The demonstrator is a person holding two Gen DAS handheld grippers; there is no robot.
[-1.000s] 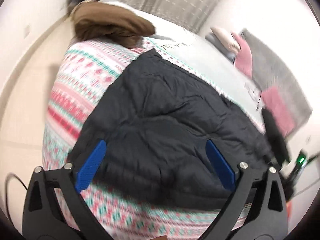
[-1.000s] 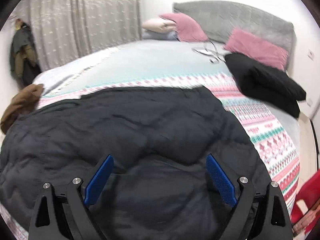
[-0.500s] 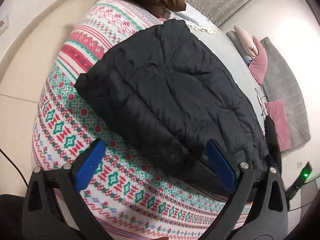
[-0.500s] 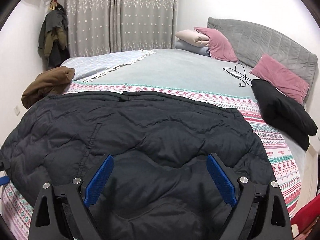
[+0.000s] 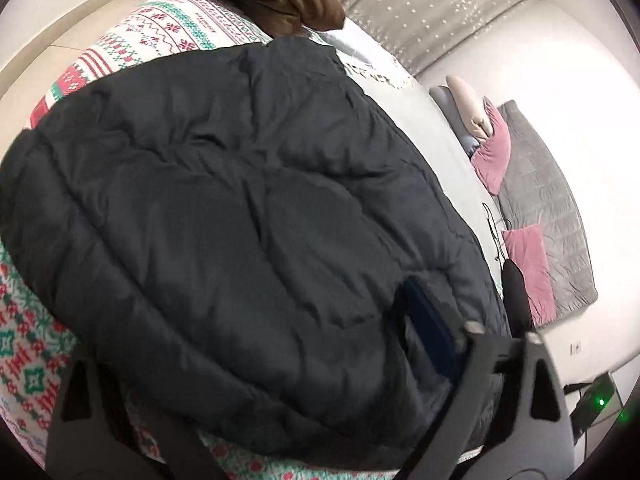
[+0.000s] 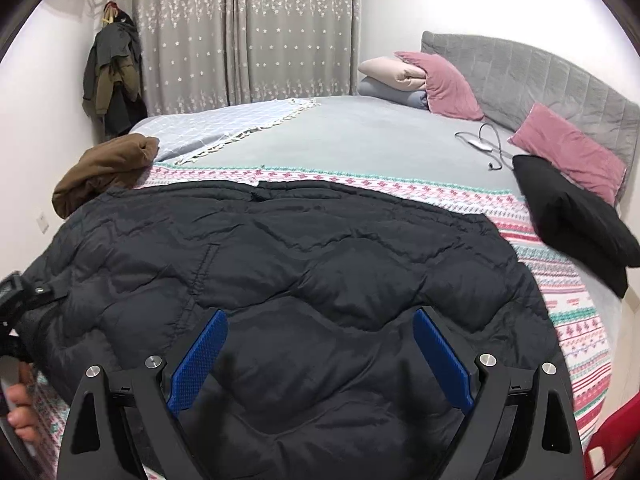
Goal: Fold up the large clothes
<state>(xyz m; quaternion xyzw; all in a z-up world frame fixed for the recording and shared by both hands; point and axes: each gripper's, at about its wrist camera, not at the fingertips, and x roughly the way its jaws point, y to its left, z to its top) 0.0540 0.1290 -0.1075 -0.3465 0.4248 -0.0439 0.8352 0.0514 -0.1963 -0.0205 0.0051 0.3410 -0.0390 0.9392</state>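
A large black quilted jacket lies spread flat on the patterned blanket at the foot of the bed. My left gripper is down at its near edge, and its jaws are closing with the thick hem between them. One blue pad shows against the fabric; the other finger is hidden under the jacket. In the right wrist view the jacket fills the foreground. My right gripper hovers open just above its near part, with nothing pinched. The left gripper shows at the jacket's left edge.
A brown garment lies bunched at the jacket's far left corner. A black pillow, pink pillows and a cable sit toward the grey headboard. Coats hang by the curtain. Something red stands beside the bed at bottom right.
My left gripper has dropped onto the jacket's near edge; its left finger has gone out of sight under the fabric and the jaws have narrowed. The right gripper swung left, then held still.
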